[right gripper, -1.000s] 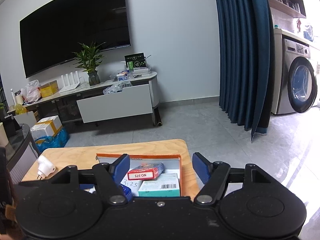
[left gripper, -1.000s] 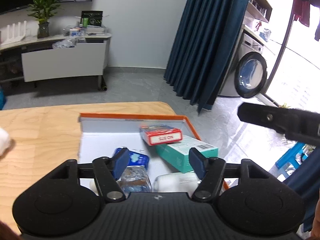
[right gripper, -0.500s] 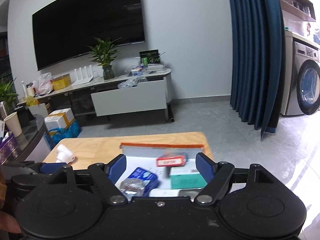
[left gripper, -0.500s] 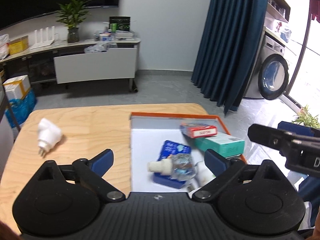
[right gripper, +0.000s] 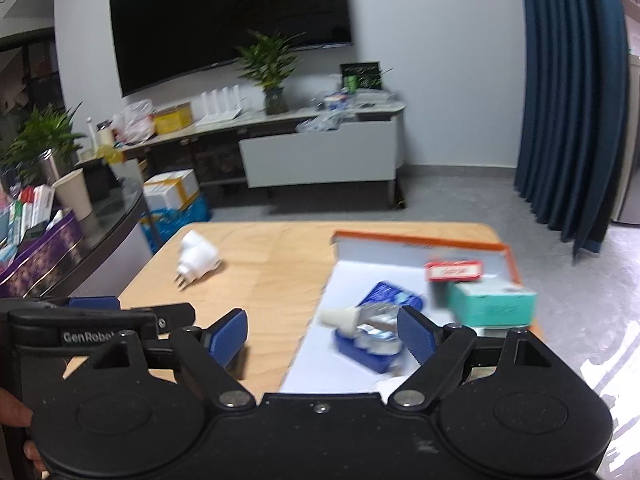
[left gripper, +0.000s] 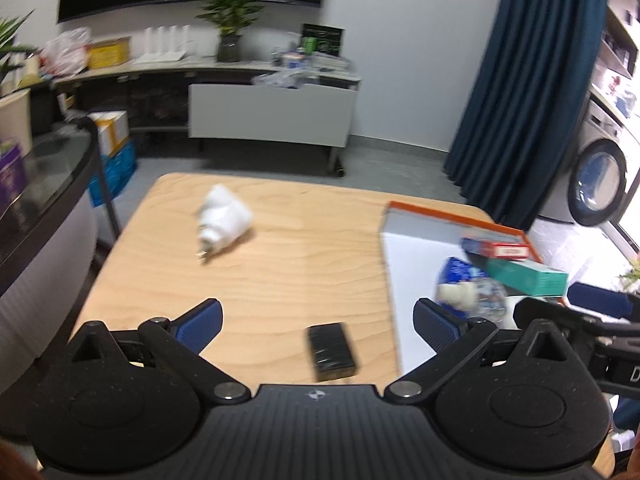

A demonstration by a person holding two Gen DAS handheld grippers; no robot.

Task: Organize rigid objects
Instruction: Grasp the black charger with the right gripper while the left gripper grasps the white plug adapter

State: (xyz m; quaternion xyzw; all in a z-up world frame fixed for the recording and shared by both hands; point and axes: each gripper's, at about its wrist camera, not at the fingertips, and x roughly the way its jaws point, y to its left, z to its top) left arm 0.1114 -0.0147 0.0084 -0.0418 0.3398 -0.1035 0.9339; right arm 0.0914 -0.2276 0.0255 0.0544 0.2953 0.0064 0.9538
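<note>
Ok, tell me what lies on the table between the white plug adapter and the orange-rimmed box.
Only bare wood. The left wrist view shows nothing between the white plug adapter and the orange-rimmed box; the small black block sits nearer the camera.

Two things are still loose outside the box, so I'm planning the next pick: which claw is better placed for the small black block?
Left. The left claw is open with the black block right between its fingers.

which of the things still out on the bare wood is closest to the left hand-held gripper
The small black box. It lies on the wooden table just ahead of the open left hand-held gripper, between its fingers, while the white plug adapter sits far back.
</note>
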